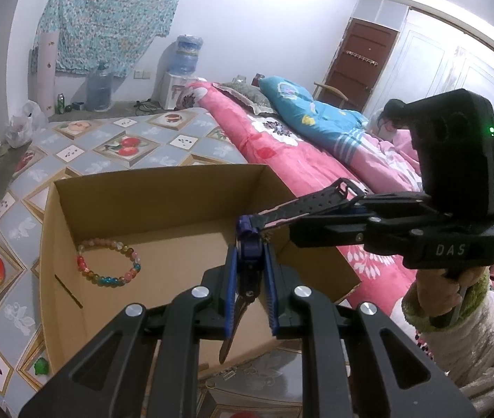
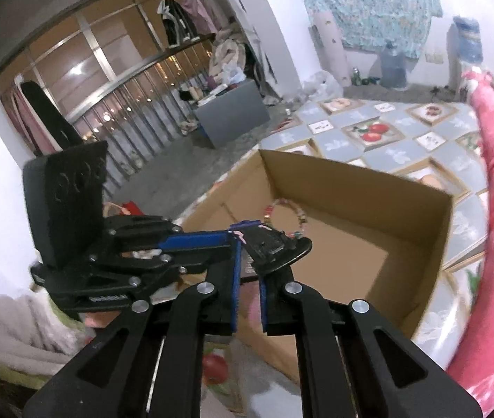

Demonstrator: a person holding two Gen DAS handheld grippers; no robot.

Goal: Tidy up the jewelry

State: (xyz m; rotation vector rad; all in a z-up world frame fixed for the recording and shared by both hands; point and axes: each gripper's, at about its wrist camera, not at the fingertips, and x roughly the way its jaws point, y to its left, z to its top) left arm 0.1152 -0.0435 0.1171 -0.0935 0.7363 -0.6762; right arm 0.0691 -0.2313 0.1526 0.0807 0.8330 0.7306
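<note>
Both grippers hold one black wristwatch over an open cardboard box (image 1: pixel 163 188). My left gripper (image 1: pixel 250 264) is shut on the watch's purple-blue body (image 1: pixel 249 240); one strap hangs down between its fingers. My right gripper (image 1: pixel 288 219) comes in from the right, shut on the other black strap (image 1: pixel 313 202). In the right wrist view my right gripper (image 2: pixel 248 264) pinches the watch strap (image 2: pixel 274 247), and the left gripper (image 2: pixel 233 240) meets it from the left. A multicoloured bead bracelet (image 1: pixel 109 261) lies on the box floor; it also shows in the right wrist view (image 2: pixel 283 217).
The box (image 2: pixel 351 181) stands on a mat with a fruit pattern (image 1: pixel 124 146). A pink quilt (image 1: pixel 316 163) and blue bedding (image 1: pixel 316 111) lie to the right. A small green object (image 1: pixel 42 365) lies by the box's near left corner. Water bottles (image 1: pixel 100 87) stand by the far wall.
</note>
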